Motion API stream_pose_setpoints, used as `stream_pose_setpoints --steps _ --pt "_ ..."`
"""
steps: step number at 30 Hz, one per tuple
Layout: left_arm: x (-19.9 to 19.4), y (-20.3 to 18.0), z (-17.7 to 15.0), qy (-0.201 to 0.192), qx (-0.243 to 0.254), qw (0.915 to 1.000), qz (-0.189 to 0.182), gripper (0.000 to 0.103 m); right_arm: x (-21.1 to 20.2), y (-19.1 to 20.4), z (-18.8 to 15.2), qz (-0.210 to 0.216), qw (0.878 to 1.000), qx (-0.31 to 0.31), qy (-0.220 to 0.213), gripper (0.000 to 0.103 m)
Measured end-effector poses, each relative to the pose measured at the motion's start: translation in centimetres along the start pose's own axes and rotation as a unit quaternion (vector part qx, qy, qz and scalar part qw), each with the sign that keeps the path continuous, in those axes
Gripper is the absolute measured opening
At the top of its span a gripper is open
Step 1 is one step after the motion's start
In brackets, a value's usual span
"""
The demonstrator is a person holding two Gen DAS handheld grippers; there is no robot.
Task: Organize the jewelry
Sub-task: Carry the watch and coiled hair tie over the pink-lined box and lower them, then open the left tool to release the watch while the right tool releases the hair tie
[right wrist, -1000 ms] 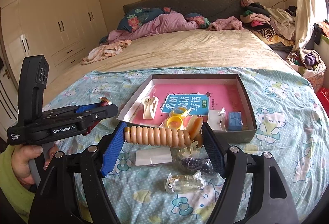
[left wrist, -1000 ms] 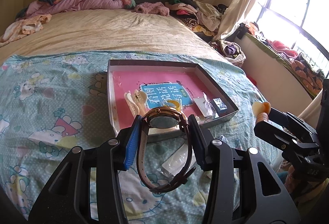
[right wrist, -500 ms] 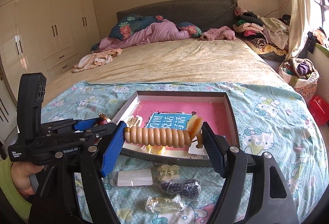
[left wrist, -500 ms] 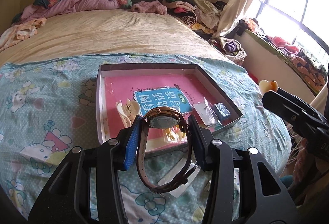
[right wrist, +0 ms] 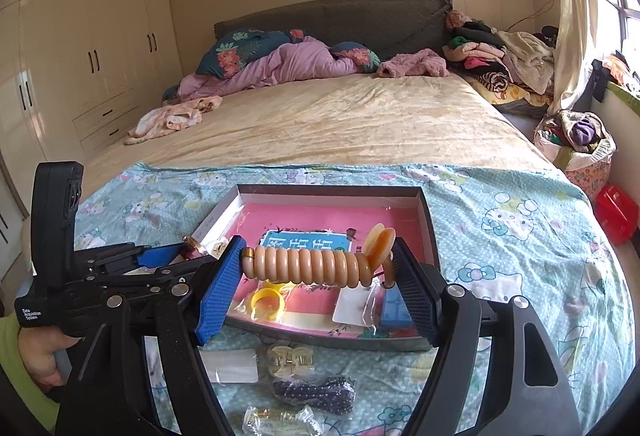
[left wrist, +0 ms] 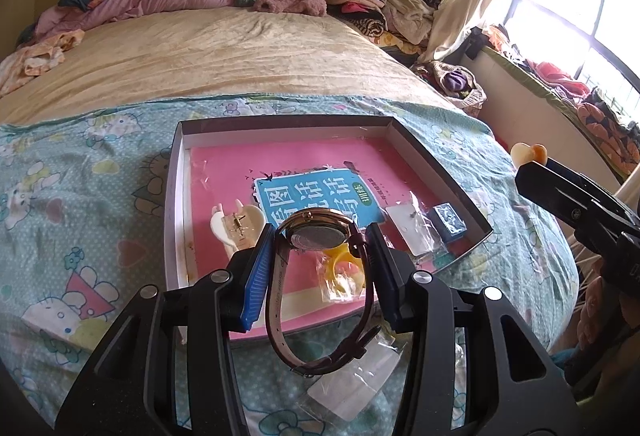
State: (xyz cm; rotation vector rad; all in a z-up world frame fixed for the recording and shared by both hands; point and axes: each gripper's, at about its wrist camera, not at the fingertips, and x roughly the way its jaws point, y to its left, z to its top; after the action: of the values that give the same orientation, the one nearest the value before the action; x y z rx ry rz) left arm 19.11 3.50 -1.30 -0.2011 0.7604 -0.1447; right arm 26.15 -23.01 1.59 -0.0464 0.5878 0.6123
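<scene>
Bedroom setting: a bed point(right wrist: 360, 124) with a cartoon-print sheet point(right wrist: 500, 220) over its near end, wardrobes along the left wall, a window at right.

Left tool point(left wrist: 320, 260): clenched on a wristwatch point(left wrist: 316, 236), pads pressing either side of the gold-rimmed case, dark strap looping down below the fingers. It hangs over the near edge of the tray point(left wrist: 280, 124).

Right tool point(right wrist: 316, 276): clamped end to end on a peach-coloured coil hair tie point(right wrist: 308, 268) with a heart-shaped charm at its right end, held over the tray's front part.

Tray, one, shallow and dark-rimmed, lying on the sheet; its floor is covered by one pink booklet point(left wrist: 304, 164) with a blue title panel.

Contents counted in the tray: one cream hair claw point(left wrist: 236, 224), one yellow ring point(right wrist: 267, 302) in clear wrap, one white card point(left wrist: 412, 232) in a clear packet (what it carries is too small to make out), one small blue box point(left wrist: 450, 220).

On the sheet before the tray: one flat white packet point(right wrist: 230, 366), one clear hair claw point(right wrist: 290, 358), one dark dotted item point(right wrist: 316, 392) in wrap, and one clear-wrapped piece partly cut off by the frame's lower edge.
</scene>
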Motion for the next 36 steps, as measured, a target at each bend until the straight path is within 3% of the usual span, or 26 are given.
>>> stream_pose_setpoints --steps 29,36 --pt "6.0 0.7 -0.5 0.051 0.0 0.9986 0.015 0.038 5.6 -3.3 0.9 -0.022 0.999 -0.006 0.027 0.072" --pt "6.1 1.1 -0.5 0.05 -0.005 0.9985 0.021 0.043 7.8 -3.2 -0.9 -0.017 0.998 -0.018 0.063 0.072"
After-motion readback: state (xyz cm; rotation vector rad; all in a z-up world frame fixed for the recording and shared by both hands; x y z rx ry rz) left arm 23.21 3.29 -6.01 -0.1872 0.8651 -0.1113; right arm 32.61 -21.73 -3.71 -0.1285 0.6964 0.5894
